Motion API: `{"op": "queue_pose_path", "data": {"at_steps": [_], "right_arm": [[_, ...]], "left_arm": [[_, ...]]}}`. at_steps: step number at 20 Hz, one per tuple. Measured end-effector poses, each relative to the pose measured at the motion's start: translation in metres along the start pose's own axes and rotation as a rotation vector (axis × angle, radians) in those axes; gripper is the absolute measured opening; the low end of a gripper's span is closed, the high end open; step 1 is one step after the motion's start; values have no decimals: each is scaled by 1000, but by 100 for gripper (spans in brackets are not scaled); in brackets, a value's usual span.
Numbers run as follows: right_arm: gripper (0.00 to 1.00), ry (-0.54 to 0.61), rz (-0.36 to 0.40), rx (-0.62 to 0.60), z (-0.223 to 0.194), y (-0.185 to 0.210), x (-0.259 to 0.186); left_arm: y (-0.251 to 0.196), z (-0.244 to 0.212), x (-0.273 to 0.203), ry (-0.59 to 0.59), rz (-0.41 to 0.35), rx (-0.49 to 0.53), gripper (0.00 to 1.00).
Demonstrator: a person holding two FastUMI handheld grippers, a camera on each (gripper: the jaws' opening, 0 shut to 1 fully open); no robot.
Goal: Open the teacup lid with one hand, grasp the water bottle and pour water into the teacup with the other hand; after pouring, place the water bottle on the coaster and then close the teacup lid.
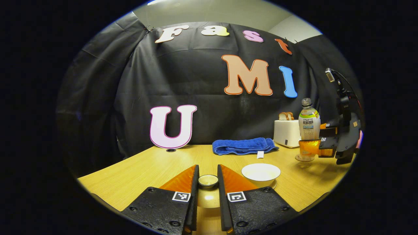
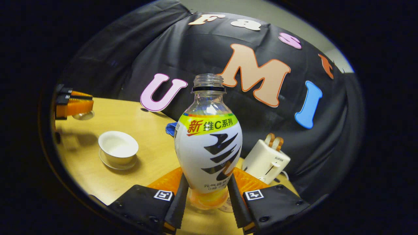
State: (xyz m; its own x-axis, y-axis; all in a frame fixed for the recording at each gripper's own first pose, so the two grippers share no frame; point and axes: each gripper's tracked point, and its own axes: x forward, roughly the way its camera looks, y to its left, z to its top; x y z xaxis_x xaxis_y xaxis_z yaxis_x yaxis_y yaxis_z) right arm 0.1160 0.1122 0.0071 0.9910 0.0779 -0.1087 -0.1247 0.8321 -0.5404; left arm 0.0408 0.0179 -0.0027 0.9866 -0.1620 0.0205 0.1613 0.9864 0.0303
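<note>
My left gripper [image 1: 207,170] is shut on the knob of the pale teacup lid [image 1: 209,196], held just above the wooden table. Just to its right, the white teacup [image 1: 261,172] sits uncovered on its saucer. In the right gripper view the cup [image 2: 118,148] looks empty. My right gripper [image 2: 209,184] is shut on the lower part of the uncapped water bottle [image 2: 209,143], which stands upright. From the left gripper view, the bottle [image 1: 309,123] and right gripper [image 1: 312,147] sit at the far right, the bottle's base low over the table. The left gripper [image 2: 75,105] holds the lid [image 2: 83,115] at far left.
A white toaster [image 1: 286,133] with bread slices stands at the back right, beside the bottle. A folded blue towel [image 1: 243,146] lies along the back wall. The wooden table [image 1: 147,169] stretches bare to the left. The toaster [image 2: 266,160] is just right of the held bottle.
</note>
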Motion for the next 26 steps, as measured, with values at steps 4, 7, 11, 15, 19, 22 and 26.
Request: {"op": "queue_pose_path", "data": {"at_steps": [4,7,11,15,19,22,26], "right_arm": [[65,-24,-64,-296,1,-11,3],[65,-57,-73,-457,6,-5,4],[64,-64,-50,-627,-5,26,8],[65,-53,-49,-766,-13,42,19],[65,-90,-78,-923,-4,50,26],[65,-115,-98,-1006,1,48,26],[65,-129,-112,-1103,0,50,28]], "left_arm": [[0,1,0,1,0,0,26],[0,1,1,1,0,0,26],[0,0,1,1,0,0,26],[0,1,0,2,0,0,26],[0,1,0,3,0,-1,26],[0,0,0,3,0,-1,26],[0,0,0,3,0,-1,26]]}}
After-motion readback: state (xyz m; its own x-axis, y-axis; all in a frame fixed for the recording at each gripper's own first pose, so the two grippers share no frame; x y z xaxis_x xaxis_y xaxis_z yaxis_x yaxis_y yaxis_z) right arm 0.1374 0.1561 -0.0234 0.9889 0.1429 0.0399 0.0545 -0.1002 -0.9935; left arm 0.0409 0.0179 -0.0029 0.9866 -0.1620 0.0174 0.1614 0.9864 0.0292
